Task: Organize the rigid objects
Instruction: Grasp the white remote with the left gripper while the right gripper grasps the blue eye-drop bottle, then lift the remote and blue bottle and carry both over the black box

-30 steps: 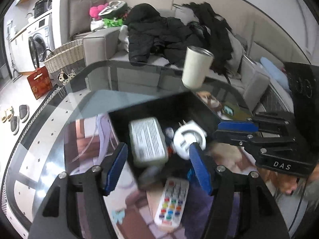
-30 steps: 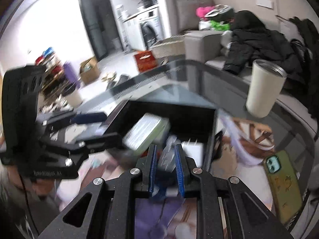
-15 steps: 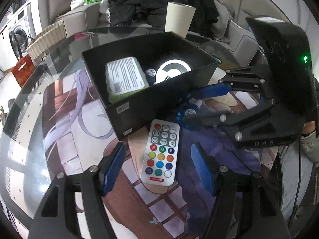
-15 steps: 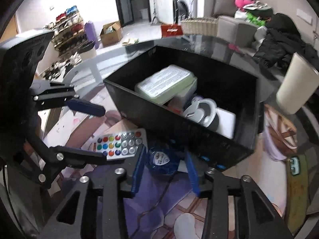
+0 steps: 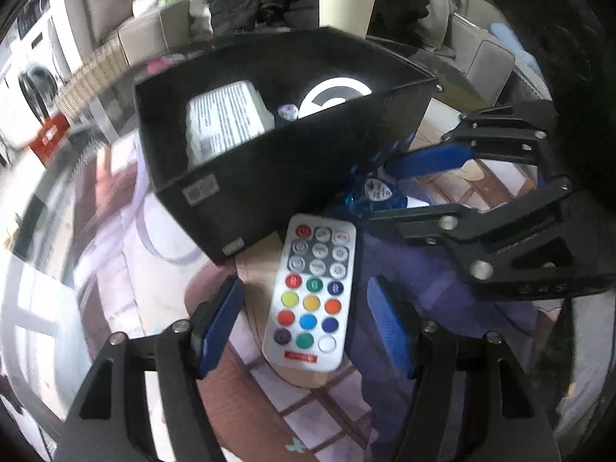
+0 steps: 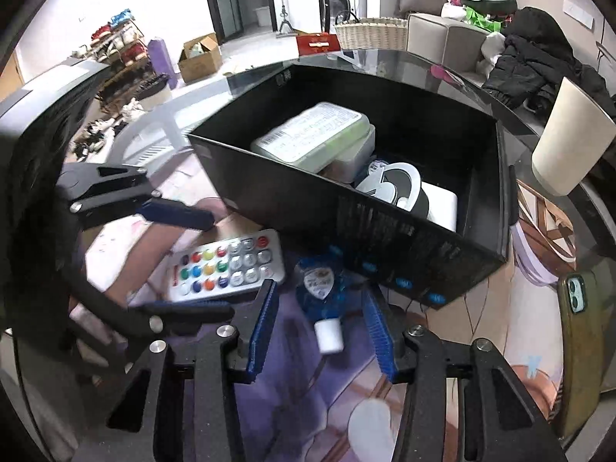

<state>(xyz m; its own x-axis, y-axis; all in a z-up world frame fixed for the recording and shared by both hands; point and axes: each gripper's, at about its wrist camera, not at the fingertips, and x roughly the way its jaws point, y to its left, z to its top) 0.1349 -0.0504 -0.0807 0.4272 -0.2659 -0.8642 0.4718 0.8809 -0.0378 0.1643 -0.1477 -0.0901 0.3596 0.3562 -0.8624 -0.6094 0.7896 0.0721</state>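
A white remote [image 5: 313, 296] with coloured buttons lies flat on the table in front of a black box [image 5: 288, 177]. My left gripper [image 5: 304, 325] straddles it with its jaws closing, and a gap still shows at each pad. Beside it lies a small blue bottle [image 6: 321, 288] with a white cap, between the closing jaws of my right gripper [image 6: 321, 329], untouched by the pads. The box [image 6: 346, 215] holds a white-and-green case [image 6: 313, 136] and a round white item [image 6: 396, 184]. Each view shows the other gripper: the right gripper [image 5: 423, 188], the left gripper [image 6: 181, 265].
A cream tumbler [image 6: 566, 142] stands on the glass table right of the box, and a phone in a green case [image 6: 577, 296] lies at the right edge. Behind are a sofa with dark coats [image 6: 531, 61] and a wicker basket [image 6: 369, 32].
Both grippers came down from above the box to the table in front of it. The right gripper went from shut to open around the bottle; the left now straddles the remote.
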